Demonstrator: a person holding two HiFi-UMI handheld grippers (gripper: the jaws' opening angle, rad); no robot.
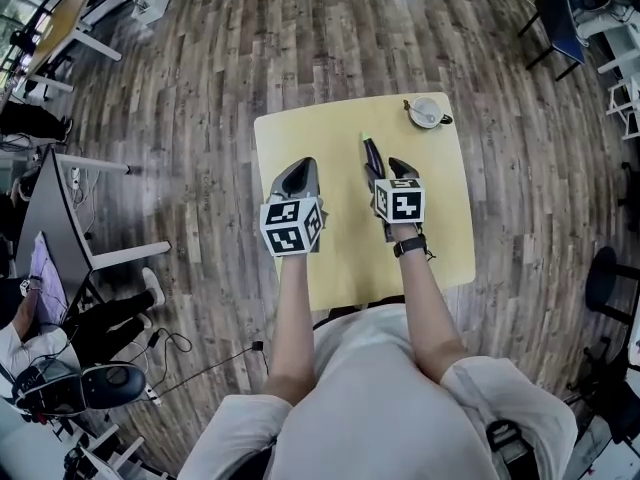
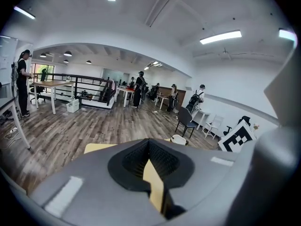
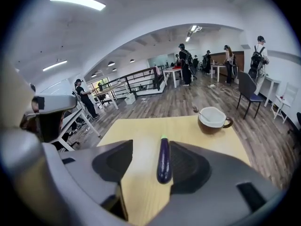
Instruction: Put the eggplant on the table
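Right gripper (image 3: 149,150): fingers spread wide apart, clamped on nothing.
Eggplant (image 3: 163,160): between the right gripper's fingers, lengthwise along them, its green tip pointing away past the fingertips.
Nearer finger (image 3: 190,166): the eggplant lies close against this one's dark pad, the finger on the cup's side; whether they actually touch cannot be told.
Farther finger (image 3: 109,163): a broad strip of bare table separates it from the eggplant.
Table (image 1: 300,133): yellow top, under both pairs of fingers; in the head view the eggplant lies low over it, just ahead of the right gripper's marker cube.
Left gripper (image 1: 299,171): fingers drawn together to a point with nothing between them, beside the right gripper and apart from the eggplant.
Cup (image 3: 212,119): on the table well beyond the right fingertips, off to their right.
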